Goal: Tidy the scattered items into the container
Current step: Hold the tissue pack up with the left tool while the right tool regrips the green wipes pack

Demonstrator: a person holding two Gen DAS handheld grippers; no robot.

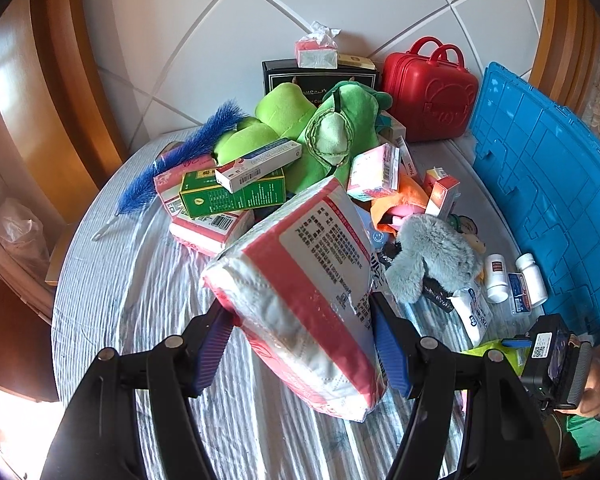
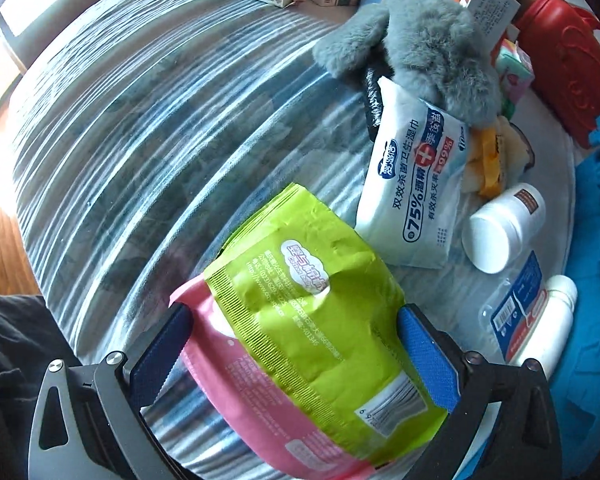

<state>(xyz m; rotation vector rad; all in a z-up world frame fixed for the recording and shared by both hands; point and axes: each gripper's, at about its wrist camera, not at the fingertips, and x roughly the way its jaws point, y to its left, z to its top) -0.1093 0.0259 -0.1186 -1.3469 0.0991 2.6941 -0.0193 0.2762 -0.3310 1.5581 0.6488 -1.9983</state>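
My left gripper (image 1: 302, 344) is shut on a pink-and-white tissue pack (image 1: 300, 280), which tilts above the striped bedsheet (image 1: 148, 280). My right gripper (image 2: 296, 336) stands wide open, pointing steeply down. A green-and-pink soft pack (image 2: 308, 320) lies on the sheet between its blue pads (image 2: 428, 356), close to both. In the left wrist view the right gripper (image 1: 540, 352) shows at the lower right, over that green pack (image 1: 486, 350). The blue plastic crate (image 1: 540, 184) rises along the right edge of the bed and is also in the right wrist view (image 2: 596, 240).
A pile fills the far middle: green plush toys (image 1: 300, 120), a grey plush (image 2: 428, 40), small boxes (image 1: 236, 192), a blue brush (image 1: 188, 156) and a red case (image 1: 432, 88). A wipes pack (image 2: 412, 184) and white bottles (image 2: 504, 228) lie by the crate.
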